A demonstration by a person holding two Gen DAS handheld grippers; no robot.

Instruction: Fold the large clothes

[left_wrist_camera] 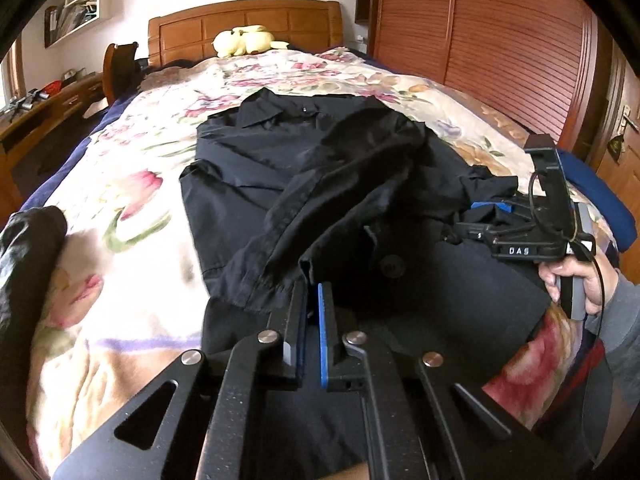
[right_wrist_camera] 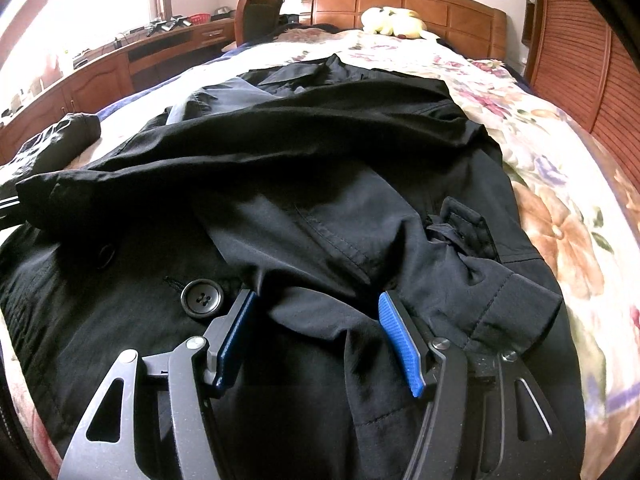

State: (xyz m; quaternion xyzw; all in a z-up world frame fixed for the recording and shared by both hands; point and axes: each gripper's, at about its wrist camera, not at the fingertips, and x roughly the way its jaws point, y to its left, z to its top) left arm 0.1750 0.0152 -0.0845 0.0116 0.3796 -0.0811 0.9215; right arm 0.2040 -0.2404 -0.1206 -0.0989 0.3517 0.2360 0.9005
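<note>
One garment: a large black coat (left_wrist_camera: 320, 184) lies spread on the bed (left_wrist_camera: 132, 184), collar toward the headboard (left_wrist_camera: 244, 24), hem toward the person.
Long axis: it runs from hem to collar, straight away from both grippers, roughly along the length of the bed.
Sleeve: one sleeve (left_wrist_camera: 328, 200) is laid diagonally across the coat's front, its cuff end close to the left gripper.
Left gripper: the left gripper (left_wrist_camera: 314, 320) sits at the hem side of the coat, jaws nearly together with only a narrow slot between the blue pads; a fold of dark cloth at the cuff appears pinched there, though the hold is hard to confirm.
Right gripper: the right gripper (right_wrist_camera: 316, 332) rests low on the coat beside a large button (right_wrist_camera: 202, 298), jaws spread wide, crumpled cloth bunched between them but nothing clamped.
Deciding relation: the coat lies ahead of both grippers; my reading is that the left one, at the cuff, is the nearer to steer the sleeve, while the right must close on the cloth before it can help.
Risk: slippery, loose fabric may slide or drag the layers beneath.
Surroundings: a floral quilt covers the bed, a yellow plush toy (left_wrist_camera: 244, 40) sits by the headboard, and a wooden wardrobe (left_wrist_camera: 500, 44) stands beyond the coat's right side.
</note>
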